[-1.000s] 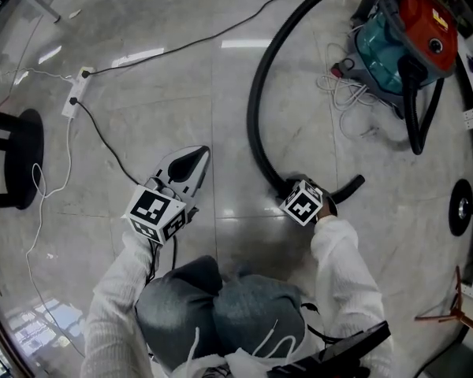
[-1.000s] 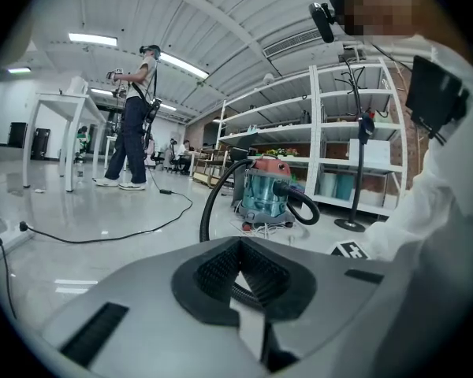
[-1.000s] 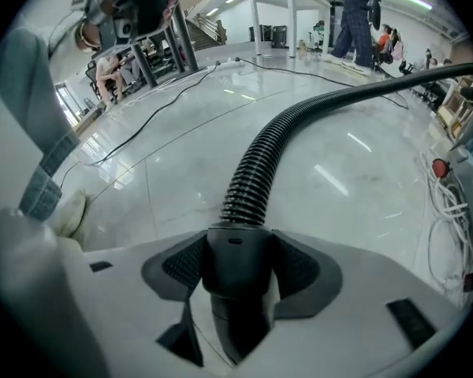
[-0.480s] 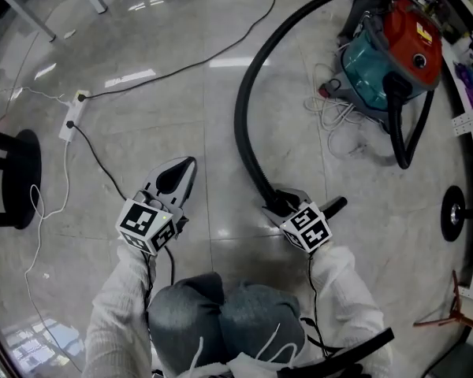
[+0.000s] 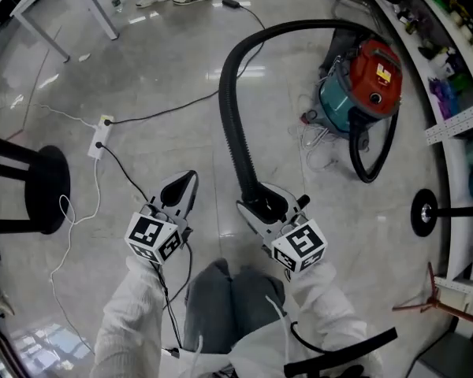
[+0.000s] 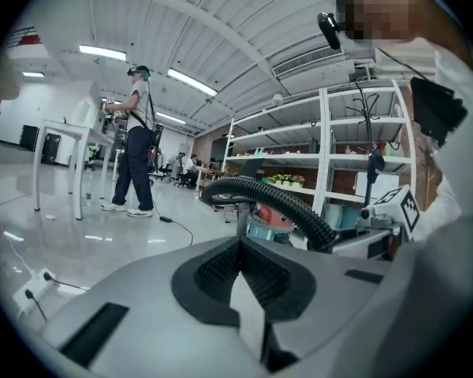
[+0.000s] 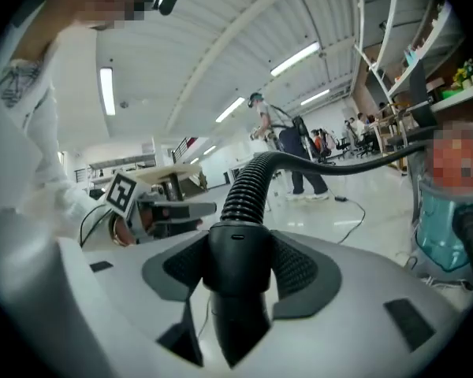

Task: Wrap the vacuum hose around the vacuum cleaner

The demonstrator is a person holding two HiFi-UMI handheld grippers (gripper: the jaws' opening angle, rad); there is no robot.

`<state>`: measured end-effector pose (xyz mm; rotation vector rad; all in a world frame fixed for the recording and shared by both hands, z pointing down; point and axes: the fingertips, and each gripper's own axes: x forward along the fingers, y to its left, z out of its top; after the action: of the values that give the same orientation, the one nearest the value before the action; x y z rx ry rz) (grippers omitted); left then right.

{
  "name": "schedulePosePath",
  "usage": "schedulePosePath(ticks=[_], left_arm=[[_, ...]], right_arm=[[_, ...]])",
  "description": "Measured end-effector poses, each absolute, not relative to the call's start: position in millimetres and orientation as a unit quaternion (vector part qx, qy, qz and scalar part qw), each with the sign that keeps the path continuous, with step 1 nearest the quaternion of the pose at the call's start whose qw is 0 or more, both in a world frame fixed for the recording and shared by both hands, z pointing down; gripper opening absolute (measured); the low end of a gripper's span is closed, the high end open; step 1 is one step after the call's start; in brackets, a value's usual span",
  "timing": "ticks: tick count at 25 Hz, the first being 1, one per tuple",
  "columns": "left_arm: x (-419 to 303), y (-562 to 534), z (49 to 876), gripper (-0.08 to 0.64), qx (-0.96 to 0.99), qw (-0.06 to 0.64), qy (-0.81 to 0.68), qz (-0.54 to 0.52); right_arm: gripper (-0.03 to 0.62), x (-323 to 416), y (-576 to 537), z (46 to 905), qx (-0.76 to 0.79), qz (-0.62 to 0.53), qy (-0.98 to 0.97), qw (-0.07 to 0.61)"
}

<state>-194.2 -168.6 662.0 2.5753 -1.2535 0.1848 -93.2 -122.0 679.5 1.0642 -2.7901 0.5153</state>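
Shows right gripper point(image 5: 266, 201) clamped on the hose point(image 5: 228, 109) end at lower centre, hose arching up and rightward to the vacuum cleaner point(image 5: 366, 81) at upper right; left gripper point(image 5: 187, 183) closed, empty, lower left.

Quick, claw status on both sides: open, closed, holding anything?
Left claw: closed, nothing in it.
Right claw: closed on the vacuum hose, at its smooth end cuff.
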Motion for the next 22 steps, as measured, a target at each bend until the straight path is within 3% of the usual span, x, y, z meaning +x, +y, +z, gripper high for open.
schedulePosePath(ticks=[12,16,22], left_arm=[[-147,-207,216,0.002,0.934,0.067,-0.347,0.051],[-107,-244,132,0.002,0.945,0.033,-0.323,0.035],[-9,-282,74,0.002,0.960,0.023,-0.279,0.014]], right_arm=[[0.238,-9,-184,183,0.518,0.108,-0.839,-0.125],[0.238,39,-206,90,0.561,0.058,-0.813,-0.146],[0.239,121,-227,20,0.605,0.021,-0.777,-0.170]])
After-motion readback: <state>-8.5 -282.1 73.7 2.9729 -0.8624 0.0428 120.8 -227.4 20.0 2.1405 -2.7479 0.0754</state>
